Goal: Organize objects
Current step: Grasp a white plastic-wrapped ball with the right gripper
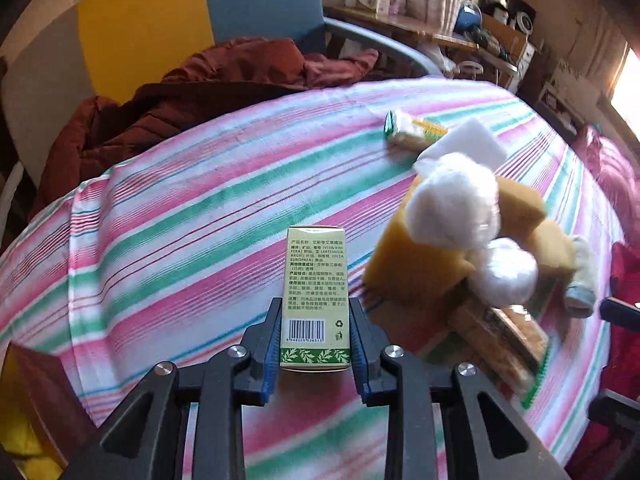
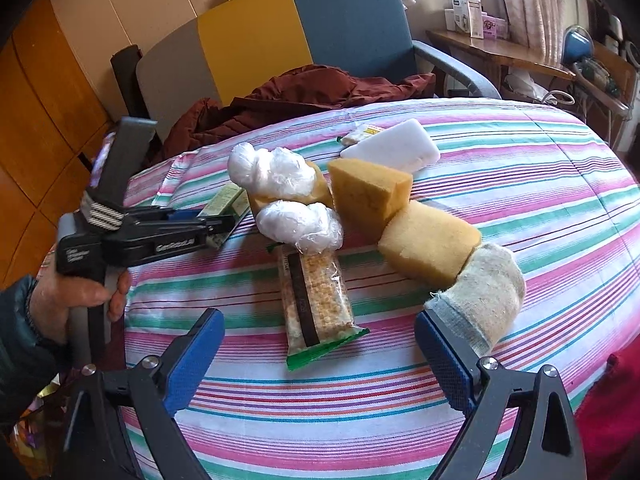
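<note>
While level over the cloth [image 1: 168, 216]: left gripper [image 1: 315, 344] pinched the box [image 1: 315, 296].
Right gripper [image 2: 320, 356]: fingers spread wide, angled down, sock [image 2: 480, 292] touching the right finger.

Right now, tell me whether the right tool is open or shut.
Open: the right tool has its blue pads spread wide above the striped cloth, holding nothing.

Striped pink-green-white bedsheet [image 2: 500, 184]; grey-yellow-blue panelled headboard [image 2: 280, 40]; crumpled maroon quilted jacket [image 2: 304, 88]; cluttered wooden shelf [image 2: 500, 50].
</note>
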Tool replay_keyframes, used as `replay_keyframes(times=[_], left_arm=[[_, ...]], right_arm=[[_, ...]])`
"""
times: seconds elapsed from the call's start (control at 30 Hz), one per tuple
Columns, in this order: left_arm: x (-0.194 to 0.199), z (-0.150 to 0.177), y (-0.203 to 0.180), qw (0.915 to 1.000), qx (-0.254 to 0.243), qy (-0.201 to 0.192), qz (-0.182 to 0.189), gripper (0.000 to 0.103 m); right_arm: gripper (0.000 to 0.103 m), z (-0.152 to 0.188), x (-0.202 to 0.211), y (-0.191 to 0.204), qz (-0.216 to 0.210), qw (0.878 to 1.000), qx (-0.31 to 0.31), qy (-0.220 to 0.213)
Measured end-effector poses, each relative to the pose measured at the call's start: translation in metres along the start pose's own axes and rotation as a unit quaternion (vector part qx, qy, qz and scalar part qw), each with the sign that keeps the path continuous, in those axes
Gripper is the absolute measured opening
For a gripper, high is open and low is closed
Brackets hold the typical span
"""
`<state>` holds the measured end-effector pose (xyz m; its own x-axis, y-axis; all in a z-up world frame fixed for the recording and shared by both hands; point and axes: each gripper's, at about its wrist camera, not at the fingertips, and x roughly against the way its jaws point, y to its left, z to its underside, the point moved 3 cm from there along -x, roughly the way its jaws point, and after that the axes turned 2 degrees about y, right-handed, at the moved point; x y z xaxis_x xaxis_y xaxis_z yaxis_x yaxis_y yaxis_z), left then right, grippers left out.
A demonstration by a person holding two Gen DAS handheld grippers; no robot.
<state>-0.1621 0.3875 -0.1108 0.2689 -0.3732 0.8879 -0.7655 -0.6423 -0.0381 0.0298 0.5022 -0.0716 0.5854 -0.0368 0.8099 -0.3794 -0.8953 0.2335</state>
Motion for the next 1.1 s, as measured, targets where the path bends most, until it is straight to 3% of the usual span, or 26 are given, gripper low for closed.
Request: replay_keyframes(times=[0.1,0.3,0.53,0.6,0.63,0.7,0.97,1.1], left_arm=[[0.020,0.005,-0.001,0.9998,0.009,-0.018,0.000,0.029],[0.063,0.011,0.011,0.9976,0.051,-0.046,0.012,0.029],[0.106,0.028,0.030,0.9928,0.090,-0.075,0.023,0.029],[0.114,0.036,0.034,0.9915,0.100,-0.079,0.024,0.029],[0.118,0.040,0.036,0.9910,0.104,-0.080,0.024,0.029],[0.124,0.048,0.040,0.9900,0.112,-0.081,0.025,0.029],[0.144,0.076,0.048,0.9861,0.137,-0.089,0.027,0.029],[0.160,0.093,0.060,0.9822,0.157,-0.101,0.022,0.029]], right_arm=[[0.095,-0.007,0.002,0.005,-0.008,1.000,-0.003,-0.002],[0.095,-0.054,-0.003,0.033,-0.011,0.999,0.025,-0.034],[0.093,-0.100,-0.062,0.048,-0.014,1.000,0.018,-0.004],[0.087,-0.105,-0.076,0.047,-0.009,1.000,0.013,0.005],[0.068,-0.106,-0.080,0.046,-0.010,1.000,0.012,0.010],[0.065,-0.106,-0.088,0.046,-0.008,1.000,0.015,0.022],[0.062,-0.104,-0.046,0.050,0.006,0.999,0.030,-0.032],[0.062,-0.099,-0.016,0.063,-0.012,0.997,0.042,-0.059]])
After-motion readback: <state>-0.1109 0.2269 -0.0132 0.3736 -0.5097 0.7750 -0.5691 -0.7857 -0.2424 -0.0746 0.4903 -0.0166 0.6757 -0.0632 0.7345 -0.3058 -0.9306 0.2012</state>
